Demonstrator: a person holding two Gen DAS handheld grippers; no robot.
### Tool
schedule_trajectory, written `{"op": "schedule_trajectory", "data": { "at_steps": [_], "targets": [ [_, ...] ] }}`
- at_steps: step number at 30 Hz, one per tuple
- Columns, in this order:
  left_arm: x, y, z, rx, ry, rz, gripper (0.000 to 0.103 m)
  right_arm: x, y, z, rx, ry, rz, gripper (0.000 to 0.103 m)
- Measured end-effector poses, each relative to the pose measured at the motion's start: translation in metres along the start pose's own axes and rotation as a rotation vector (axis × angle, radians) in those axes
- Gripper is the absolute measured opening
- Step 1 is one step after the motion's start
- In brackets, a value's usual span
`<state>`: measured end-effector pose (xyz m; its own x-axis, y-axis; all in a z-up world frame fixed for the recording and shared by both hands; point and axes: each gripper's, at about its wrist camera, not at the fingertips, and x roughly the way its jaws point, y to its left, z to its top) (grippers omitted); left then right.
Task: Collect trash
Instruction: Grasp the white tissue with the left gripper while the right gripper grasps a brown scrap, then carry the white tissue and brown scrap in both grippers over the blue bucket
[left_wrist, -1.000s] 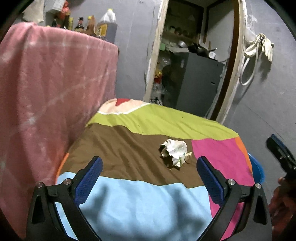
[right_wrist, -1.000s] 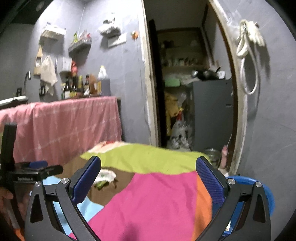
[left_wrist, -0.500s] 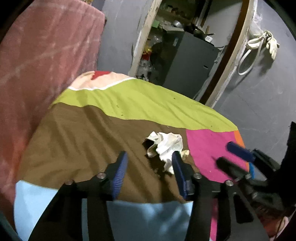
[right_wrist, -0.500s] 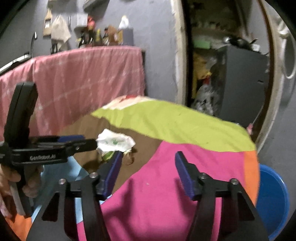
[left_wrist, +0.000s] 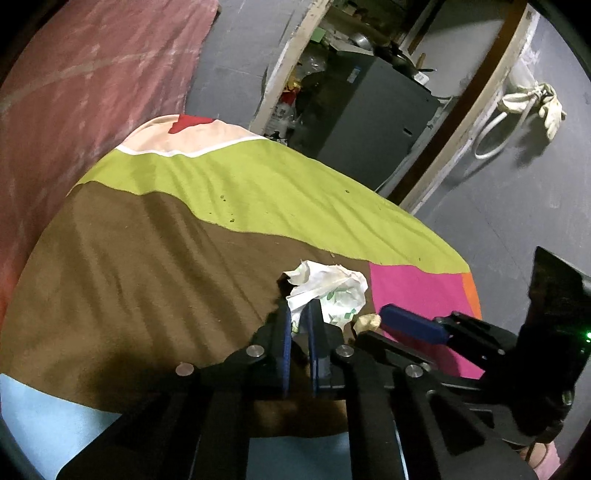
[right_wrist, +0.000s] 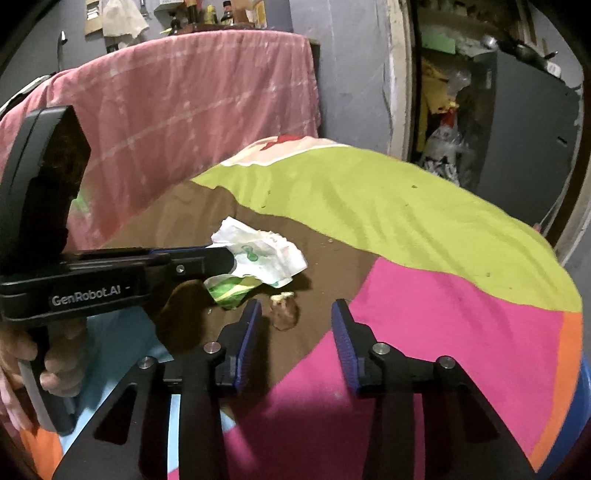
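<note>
The left gripper (left_wrist: 299, 314) is down on the crumpled paper wrapper (left_wrist: 332, 291), its blue pads pressed nearly together and pinching the near edge of the white paper. From the right wrist view that same gripper (right_wrist: 229, 258) comes in from the left side, its tip buried in the wrapper (right_wrist: 266, 254), with a person's hand (right_wrist: 48, 369) around the handle. The wrapper lies on the brown patch of the patchwork cloth (right_wrist: 424, 206) that covers the bench, close to where brown meets pink. Just beside it sits a small tan food scrap (right_wrist: 282, 308), apart from the paper. The right gripper (right_wrist: 295, 325) hovers right over that scrap, jaws closing, pads not touching it: the scrap sits just ahead of the gap. In the left wrist view the right gripper (left_wrist: 373, 325) reaches in from the right, by the scrap (left_wrist: 367, 321). A pink cloth (right_wrist: 177, 96) hangs behind the bench.
</note>
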<state>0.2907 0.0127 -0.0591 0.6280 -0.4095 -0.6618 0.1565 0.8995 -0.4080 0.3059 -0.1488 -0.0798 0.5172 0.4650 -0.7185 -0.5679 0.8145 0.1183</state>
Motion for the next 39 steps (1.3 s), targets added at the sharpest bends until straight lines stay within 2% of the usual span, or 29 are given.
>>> {"op": "schedule_trajectory", "data": {
  "at_steps": [6, 13, 20, 28, 39],
  "targets": [
    [-0.006, 0.0, 0.001, -0.002, -0.019, 0.025, 0.003, 0.01, 0.0, 0.0, 0.017, 0.02, 0.037, 0.014],
    [-0.012, -0.017, -0.004, 0.028, -0.028, 0.026, 0.0, -0.009, -0.006, -0.007, 0.05, -0.04, 0.031, 0.014],
    [-0.024, -0.06, -0.012, 0.127, -0.113, 0.041, 0.0, -0.06, -0.018, -0.017, 0.071, -0.193, -0.029, 0.014],
    [-0.041, -0.132, -0.021, 0.231, -0.291, -0.013, 0.0, -0.142, -0.038, -0.035, 0.077, -0.444, -0.188, 0.014],
    [-0.027, -0.227, -0.042, 0.298, -0.432, -0.146, 0.0, -0.222, -0.074, -0.07, 0.051, -0.632, -0.452, 0.014]
  ]
}}
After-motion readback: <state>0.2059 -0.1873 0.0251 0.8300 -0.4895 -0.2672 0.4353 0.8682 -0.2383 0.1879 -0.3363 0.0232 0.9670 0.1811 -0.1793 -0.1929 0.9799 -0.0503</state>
